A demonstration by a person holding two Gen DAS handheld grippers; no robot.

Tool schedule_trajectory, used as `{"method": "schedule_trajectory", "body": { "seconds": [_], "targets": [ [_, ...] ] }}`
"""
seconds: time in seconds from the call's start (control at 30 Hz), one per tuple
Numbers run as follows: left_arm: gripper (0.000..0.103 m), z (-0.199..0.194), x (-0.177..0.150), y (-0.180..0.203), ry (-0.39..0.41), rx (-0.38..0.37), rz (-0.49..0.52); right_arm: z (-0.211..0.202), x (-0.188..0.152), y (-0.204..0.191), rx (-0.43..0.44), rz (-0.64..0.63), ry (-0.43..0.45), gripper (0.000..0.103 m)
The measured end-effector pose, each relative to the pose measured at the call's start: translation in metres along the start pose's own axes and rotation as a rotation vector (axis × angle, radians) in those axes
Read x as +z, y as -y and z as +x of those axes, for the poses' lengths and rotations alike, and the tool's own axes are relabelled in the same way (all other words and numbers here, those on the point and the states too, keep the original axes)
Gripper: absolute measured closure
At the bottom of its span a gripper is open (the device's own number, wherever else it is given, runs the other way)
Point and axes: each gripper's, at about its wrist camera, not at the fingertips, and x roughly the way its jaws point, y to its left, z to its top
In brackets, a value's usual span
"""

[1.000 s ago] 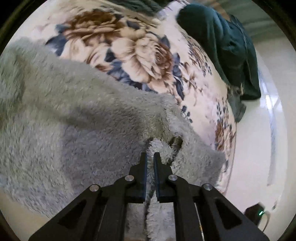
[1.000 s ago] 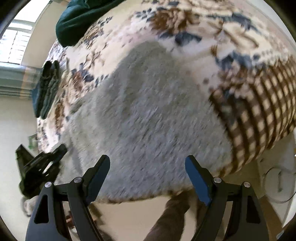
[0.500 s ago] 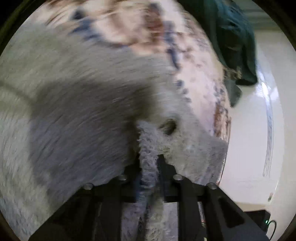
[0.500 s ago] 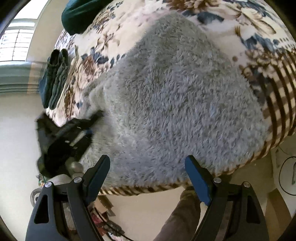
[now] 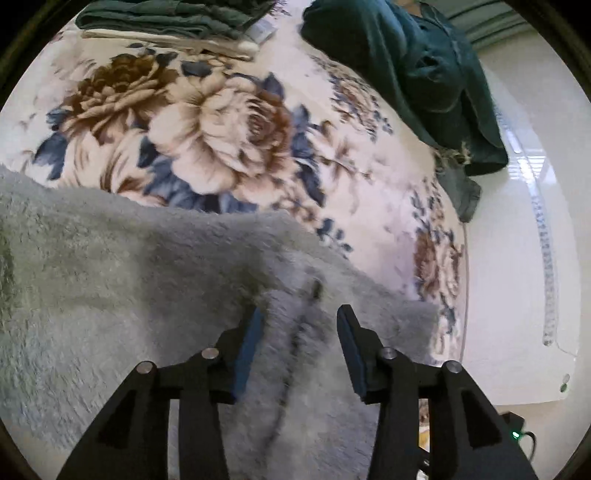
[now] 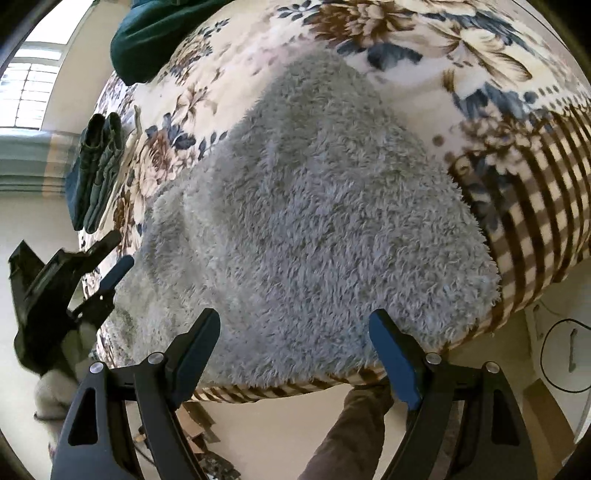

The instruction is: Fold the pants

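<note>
The grey fluffy pants (image 6: 314,221) lie spread on the floral blanket (image 6: 461,66), reaching the bed's near edge. In the left wrist view the pants (image 5: 110,288) fill the lower left. My left gripper (image 5: 301,325) is open, its jaws apart on either side of a raised fold of the grey fabric (image 5: 295,354). It also shows at the left of the right wrist view (image 6: 110,258), at the pants' left end. My right gripper (image 6: 295,328) is open and empty, just above the pants' near edge.
Dark green clothing (image 5: 424,62) lies bunched at the far corner of the bed, and a folded green stack (image 5: 166,18) lies beyond the blanket's flowers. The blanket's checked border (image 6: 535,221) hangs over the bed edge. A person's leg (image 6: 347,435) stands below.
My left gripper was shut on a fold of the grey pants; it has opened and let the fabric go. My right gripper stayed open, hovering over the pants' near edge.
</note>
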Motion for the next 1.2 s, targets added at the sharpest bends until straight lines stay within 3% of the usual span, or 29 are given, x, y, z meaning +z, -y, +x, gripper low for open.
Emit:
{"method": "schedule_trajectory", "body": {
  "seconds": [0.07,0.23,0.27,0.3,0.4,0.5,0.6,0.77,0.93,0.97,1.03,1.07,1.1,1.2],
  "targets": [
    [0.063,0.01,-0.008,0.01,-0.041,-0.019,0.017,-0.001,0.002,0.002,-0.008,0.006,0.005,0.018],
    [0.066,0.063,-0.032,0.025,-0.154,0.031,0.127,-0.002,0.006,0.005,-0.036,-0.009,0.015,0.018],
    [0.084,0.067,-0.035,0.026,-0.157,0.03,0.14,-0.003,0.006,0.006,-0.038,-0.008,0.018,0.018],
    [0.095,0.067,-0.038,0.027,-0.137,0.022,0.156,-0.003,0.006,0.007,-0.039,-0.009,0.02,0.018],
    [0.096,0.044,-0.043,0.033,-0.05,-0.012,0.182,-0.004,0.005,0.013,-0.051,-0.007,0.027,0.018],
    [0.097,0.014,-0.045,0.029,0.002,-0.057,0.127,-0.005,0.005,0.02,-0.047,0.012,0.026,0.018],
    [0.097,-0.001,-0.043,0.019,0.031,-0.038,0.081,-0.007,0.006,0.022,-0.048,0.01,0.03,0.018],
    [0.1,0.01,-0.044,-0.018,0.022,0.048,0.005,-0.016,0.012,0.016,-0.059,-0.03,0.042,0.018],
    [0.098,0.015,-0.045,-0.041,-0.005,0.03,-0.127,-0.022,0.019,0.011,-0.09,-0.085,0.059,0.018],
    [0.093,0.011,-0.047,-0.042,-0.004,0.05,-0.132,-0.022,0.02,0.01,-0.092,-0.092,0.056,0.018],
    [0.058,-0.001,-0.056,-0.045,0.032,0.088,-0.142,-0.021,0.021,0.007,-0.09,-0.098,0.049,0.018],
    [0.015,-0.009,-0.061,-0.049,0.053,0.102,-0.148,-0.02,0.021,0.004,-0.089,-0.105,0.043,0.018],
    [0.0,-0.019,-0.067,-0.058,0.08,0.124,-0.167,-0.019,0.02,0.001,-0.088,-0.111,0.04,0.018],
    [0.0,-0.043,-0.079,-0.085,0.135,0.174,-0.234,-0.015,0.02,-0.018,-0.091,-0.152,0.028,0.015]
  ]
}}
